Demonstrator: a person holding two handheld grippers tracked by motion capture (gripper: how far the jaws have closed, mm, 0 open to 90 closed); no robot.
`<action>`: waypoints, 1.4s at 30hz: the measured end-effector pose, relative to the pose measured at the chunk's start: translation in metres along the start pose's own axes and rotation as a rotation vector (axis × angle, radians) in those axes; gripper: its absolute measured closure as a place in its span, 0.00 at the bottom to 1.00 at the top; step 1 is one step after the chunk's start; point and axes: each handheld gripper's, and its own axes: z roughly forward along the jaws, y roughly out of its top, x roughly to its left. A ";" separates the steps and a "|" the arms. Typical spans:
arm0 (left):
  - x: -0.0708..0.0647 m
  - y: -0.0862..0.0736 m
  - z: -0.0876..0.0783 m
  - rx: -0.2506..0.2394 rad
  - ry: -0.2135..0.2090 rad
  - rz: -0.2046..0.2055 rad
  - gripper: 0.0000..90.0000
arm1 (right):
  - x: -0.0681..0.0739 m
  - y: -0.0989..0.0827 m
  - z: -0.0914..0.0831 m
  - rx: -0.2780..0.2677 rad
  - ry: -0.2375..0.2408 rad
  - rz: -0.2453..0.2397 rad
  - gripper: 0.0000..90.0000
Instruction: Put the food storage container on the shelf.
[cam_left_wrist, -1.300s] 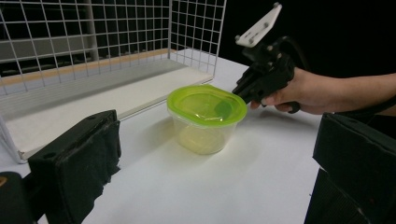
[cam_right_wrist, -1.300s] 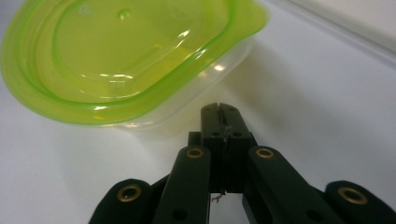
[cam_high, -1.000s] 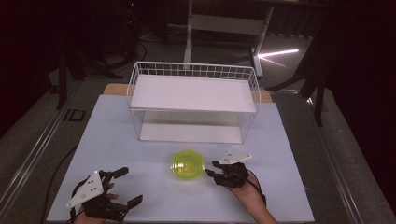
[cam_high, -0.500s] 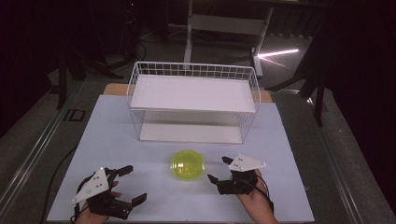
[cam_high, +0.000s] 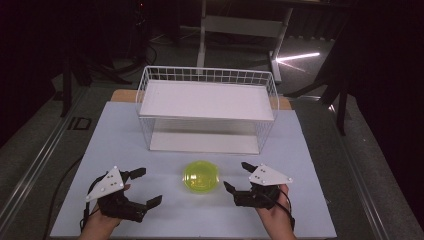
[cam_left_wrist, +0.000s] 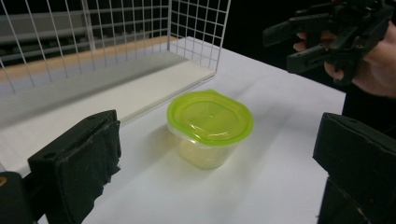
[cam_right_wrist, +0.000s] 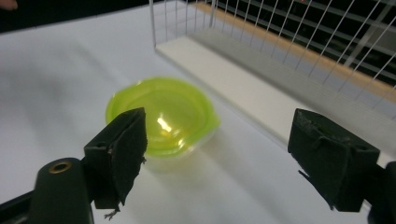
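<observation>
Near the middle of the table's (cam_high: 310, 150) front edge, your lidded green container (cam_high: 201, 177) stands free between both tongs: left tongs (cam_high: 141, 187) spread wide, well apart; right tongs (cam_high: 237, 176) just beside it, having just been opening, nothing between them.

A small clear plastic tub (cam_high: 201, 177) with a lime-green lid sits upright on the white table top — lid pressed on, flat and level. The lid's rim is rounded but slightly wavy, with a small tab at one edge. The tub's body is see-through and narrows towards its base. It stands free, near the front of the white wire rack — not touching it.
</observation>
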 end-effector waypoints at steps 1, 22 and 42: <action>0.000 0.001 0.002 0.015 0.009 0.002 0.02 | 0.000 0.001 0.000 -0.005 -0.003 -0.001 0.20; 0.014 0.027 0.056 0.094 -0.039 -0.099 0.02 | -0.004 0.016 0.025 0.026 0.009 0.175 0.16; 0.026 0.005 0.100 0.252 0.046 -0.300 0.18 | -0.005 0.004 0.065 0.146 0.031 0.328 0.37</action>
